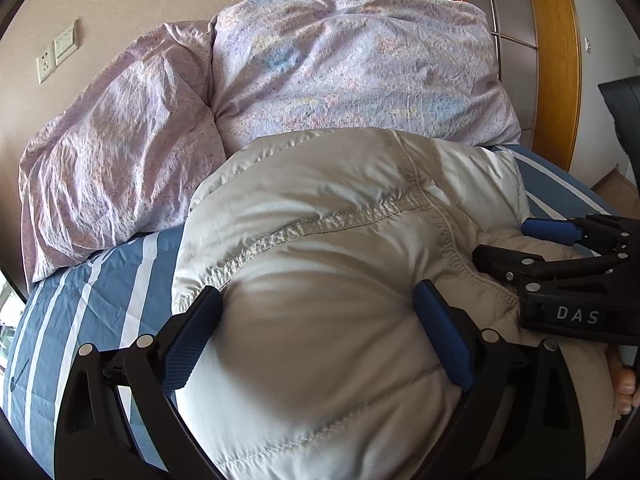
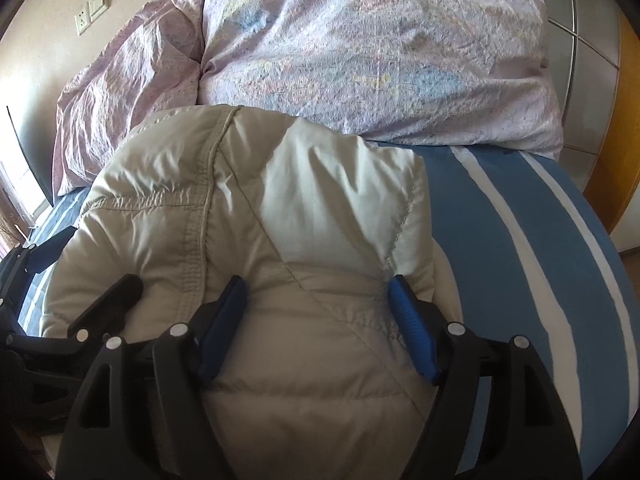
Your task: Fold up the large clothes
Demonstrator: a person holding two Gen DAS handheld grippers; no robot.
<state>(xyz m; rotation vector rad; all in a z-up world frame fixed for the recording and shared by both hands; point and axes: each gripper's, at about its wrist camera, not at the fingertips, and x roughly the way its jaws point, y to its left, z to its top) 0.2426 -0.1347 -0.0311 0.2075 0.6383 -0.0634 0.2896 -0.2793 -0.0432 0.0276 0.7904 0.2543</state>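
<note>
Your left claw (image 1: 316, 332) is spread wide, blue pads (image 1: 188, 340) either side of a puffy bulge of the beige padded jacket (image 1: 320, 216); pads look to touch the fabric, not pinching it. Your right claw (image 2: 316, 324) is also wide, pads (image 2: 412, 332) straddling the jacket's lower quilted part, no real pinch visible.

The jacket lies bunched on the bed, on the blue striped sheet (image 1: 80, 300), its far edge at 12 o'clock against the lilac floral duvet (image 1: 352, 64).

Left view only: your right claw comes in at 3 o'clock with "DAS" lettering, resting on the jacket, plus fingers of your right hand (image 1: 626, 392) at 4 o'clock, and a wooden door frame (image 1: 556, 60) at 1 o'clock.

Right view only: a paler jacket panel (image 2: 340, 200) folded over at centre, a broad bare stretch of sheet (image 2: 520, 260) at 3 o'clock, and your left claw (image 2: 36, 264) at 9 o'clock, cut off by the edge.

Both views: wall socket and switch (image 1: 56, 56) at 10 o'clock.
</note>
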